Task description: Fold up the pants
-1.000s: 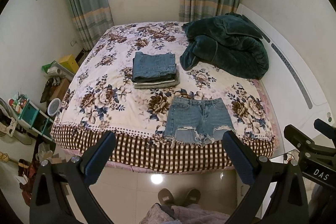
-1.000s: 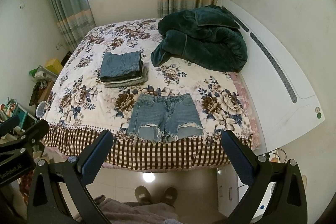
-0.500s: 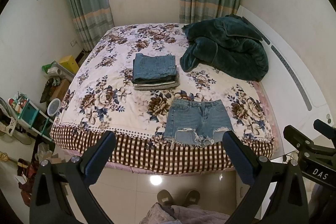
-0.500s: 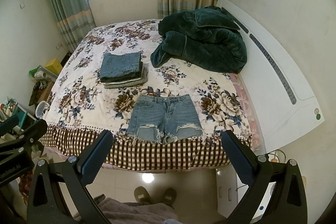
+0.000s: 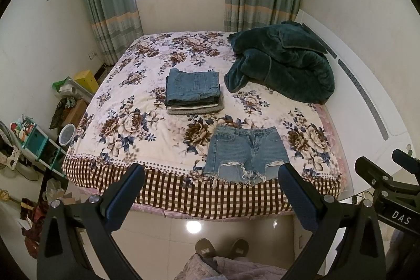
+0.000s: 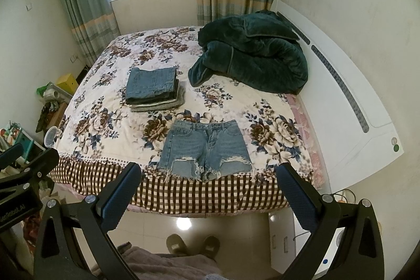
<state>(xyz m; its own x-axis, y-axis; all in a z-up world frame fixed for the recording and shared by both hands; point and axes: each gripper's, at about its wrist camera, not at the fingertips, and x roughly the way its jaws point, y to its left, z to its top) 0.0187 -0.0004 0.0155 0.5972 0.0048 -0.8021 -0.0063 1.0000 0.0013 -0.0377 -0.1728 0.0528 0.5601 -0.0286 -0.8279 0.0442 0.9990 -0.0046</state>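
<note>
Over on the left, the left gripper [image 5: 210, 183] hung wide open with nothing between its blue pads, held high above the floor short of the bed [image 5: 147, 175], well apart from any cloth. Moving in from there, a neat stack of folded pants [image 5: 193, 91] sat mid-bed, a denim pair on top and greyer pieces beneath, so part of the job looked done already, by my reading. Just this side of the stack, near the checked front edge, the denim shorts [image 5: 245, 154] lay spread flat, waistband toward the window, frayed hems toward the person, not yet folded at all. That was the piece left to do: no crease in it, no fold begun. Further right, a heaped dark green blanket [image 5: 283, 67] rested against the white headboard [image 5: 367, 106], clear of the work. And at the right, the right gripper [image 6: 208, 181] gaped equally wide and empty, also hovering short of the bed, with the shorts framed between its fingers [image 6: 296, 193] from above.
</note>
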